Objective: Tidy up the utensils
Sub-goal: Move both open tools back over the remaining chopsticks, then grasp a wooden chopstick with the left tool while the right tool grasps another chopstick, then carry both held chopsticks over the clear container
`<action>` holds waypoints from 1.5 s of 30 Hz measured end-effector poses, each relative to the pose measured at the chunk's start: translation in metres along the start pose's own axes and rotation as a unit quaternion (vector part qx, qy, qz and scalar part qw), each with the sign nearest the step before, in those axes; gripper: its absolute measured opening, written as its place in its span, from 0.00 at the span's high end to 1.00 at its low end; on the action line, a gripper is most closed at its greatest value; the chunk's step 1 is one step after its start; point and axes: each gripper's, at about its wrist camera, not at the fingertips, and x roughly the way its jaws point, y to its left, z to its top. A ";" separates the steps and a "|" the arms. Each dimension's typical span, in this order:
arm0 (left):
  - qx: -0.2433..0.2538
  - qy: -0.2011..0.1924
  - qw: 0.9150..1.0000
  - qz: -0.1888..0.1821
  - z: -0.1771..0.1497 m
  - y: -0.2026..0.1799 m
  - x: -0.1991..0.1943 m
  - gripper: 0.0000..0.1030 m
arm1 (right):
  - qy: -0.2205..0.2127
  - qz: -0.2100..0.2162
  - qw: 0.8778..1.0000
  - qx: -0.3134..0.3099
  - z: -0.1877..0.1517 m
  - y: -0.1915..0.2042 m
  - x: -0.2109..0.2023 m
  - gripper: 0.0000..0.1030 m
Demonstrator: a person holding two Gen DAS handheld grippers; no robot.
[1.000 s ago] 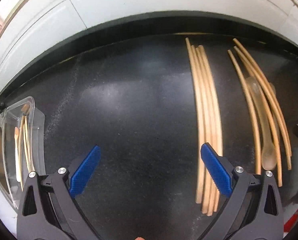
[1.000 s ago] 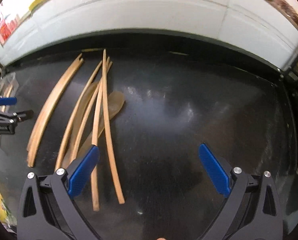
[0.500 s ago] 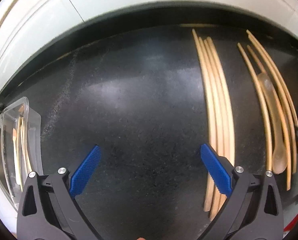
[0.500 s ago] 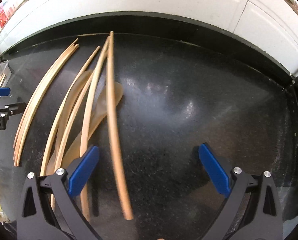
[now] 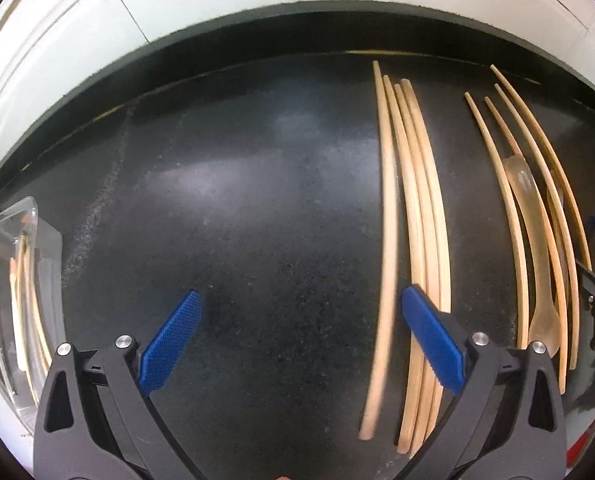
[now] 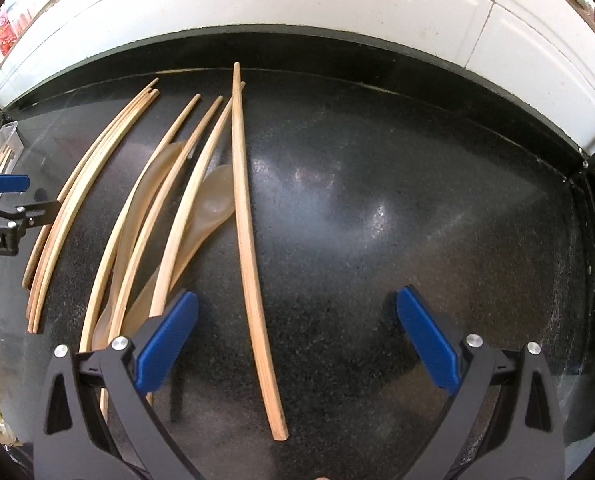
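Note:
Several wooden chopsticks lie on the black counter [image 5: 257, 200]. One bunch of chopsticks [image 5: 417, 216] lies just ahead of my left gripper's right finger; the leftmost stick [image 5: 385, 264] runs between the jaws. My left gripper [image 5: 299, 340] is open and empty. A second group of chopsticks [image 6: 153, 216] is mixed with two translucent spoons [image 6: 213, 208], in front of my right gripper's left finger. A single chopstick [image 6: 249, 264] lies between the jaws of my right gripper [image 6: 297, 340], which is open and holds nothing.
A clear plastic tray [image 5: 45, 240] with some chopsticks in it stands at the left edge of the counter. White wall tiles [image 6: 297, 4] back the counter. The left gripper shows at the left edge [image 6: 9, 208] of the right wrist view.
Both grippers have moved toward the chopsticks. The left one has shifted right, so one stick now lies between its jaws; the right one has a single stick between its jaws.

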 end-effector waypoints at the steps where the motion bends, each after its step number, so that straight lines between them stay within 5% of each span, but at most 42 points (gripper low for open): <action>1: -0.002 0.001 1.000 -0.003 0.002 0.001 0.001 0.05 | -0.002 0.000 1.000 0.000 -0.002 0.000 -0.002 0.06; 15: 0.010 -0.025 0.999 -0.026 0.050 -0.010 0.014 0.08 | -0.008 0.009 1.000 -0.014 0.017 0.003 0.002 0.05; 16: 0.017 -0.032 0.999 -0.027 0.053 -0.012 0.012 0.18 | -0.008 0.009 1.000 -0.013 0.017 0.003 0.002 0.07; 17: 0.026 -0.046 0.998 -0.028 0.055 -0.015 0.007 0.43 | -0.009 0.009 1.000 -0.010 0.016 0.002 0.000 0.10; 18: 0.032 -0.055 0.998 -0.027 0.058 -0.018 0.002 0.83 | -0.014 0.010 1.000 -0.009 0.017 0.002 -0.002 0.20; 19: 0.034 -0.055 0.998 -0.019 0.060 -0.020 0.000 0.93 | -0.019 0.010 1.000 -0.009 0.018 0.002 -0.004 0.36; 20: 0.034 -0.056 0.998 -0.020 0.060 -0.021 0.000 0.93 | -0.025 0.010 1.000 -0.007 0.019 0.003 -0.008 0.48; 21: 0.035 -0.059 0.997 -0.022 0.061 -0.021 0.000 0.94 | -0.030 0.009 1.000 -0.005 0.020 0.003 -0.010 0.76; 22: 0.036 -0.061 0.997 -0.024 0.062 -0.022 -0.001 0.94 | -0.029 0.010 1.000 -0.004 0.021 0.005 -0.011 0.91; 28: 0.011 -0.072 0.996 -0.044 0.038 0.003 -0.011 0.94 | -0.022 0.025 0.998 0.050 0.020 -0.006 -0.017 0.93; 38: -0.028 -0.110 0.989 -0.097 0.020 0.051 -0.068 0.94 | -0.086 0.049 0.988 0.120 0.010 -0.037 -0.099 0.93; 45: -0.037 -0.135 0.986 -0.092 0.001 0.061 -0.104 0.94 | -0.094 0.116 0.983 0.109 0.004 0.004 -0.118 0.93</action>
